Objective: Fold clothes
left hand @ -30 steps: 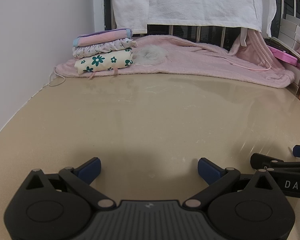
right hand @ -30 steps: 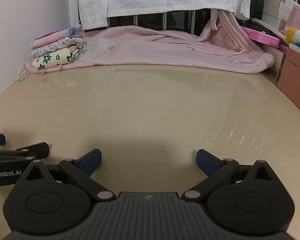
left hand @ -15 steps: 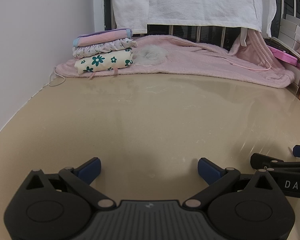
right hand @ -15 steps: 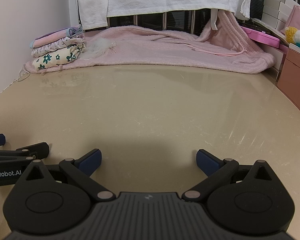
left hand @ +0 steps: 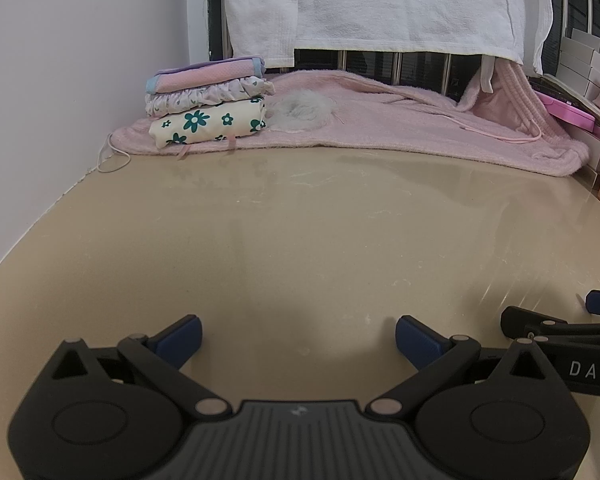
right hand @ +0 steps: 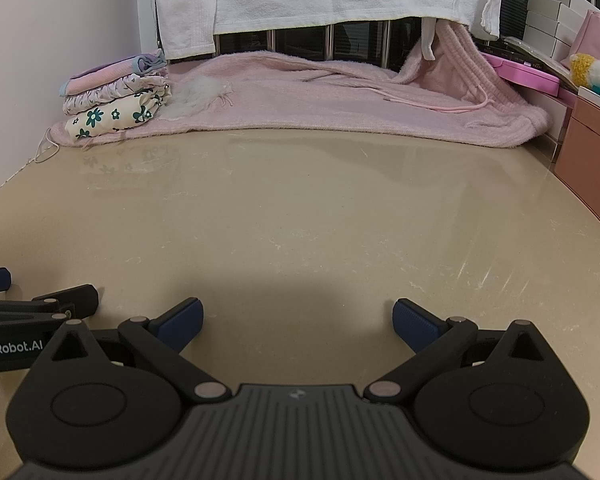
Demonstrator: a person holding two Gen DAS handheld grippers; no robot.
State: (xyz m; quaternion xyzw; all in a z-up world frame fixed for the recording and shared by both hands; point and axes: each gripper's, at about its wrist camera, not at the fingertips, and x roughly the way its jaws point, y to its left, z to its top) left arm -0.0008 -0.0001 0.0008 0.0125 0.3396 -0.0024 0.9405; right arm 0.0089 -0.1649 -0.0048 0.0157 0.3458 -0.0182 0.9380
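Left wrist view: my left gripper [left hand: 298, 334] spread wide, holding nothing, low over beige table [left hand: 300, 240]. Pink garment [left hand: 400, 128] far ahead, unfolded; folded stack [left hand: 208, 106] ahead-left on it.

Right wrist view: my right gripper [right hand: 296, 320] wide apart, nothing held. Pink garment [right hand: 320, 100] far ahead; left gripper beside me, left.

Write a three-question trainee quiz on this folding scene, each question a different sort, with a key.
1. True or false: the left tool holds a garment.
2. What lies at the bottom of the folded stack? A) floral piece B) striped shirt C) grey sock
3. Fill in: the unfolded pink garment lies at the table's ____ edge.

Key: 1 false, both the left tool and the right tool are open and empty. 2 A, the floral piece. 3 far.
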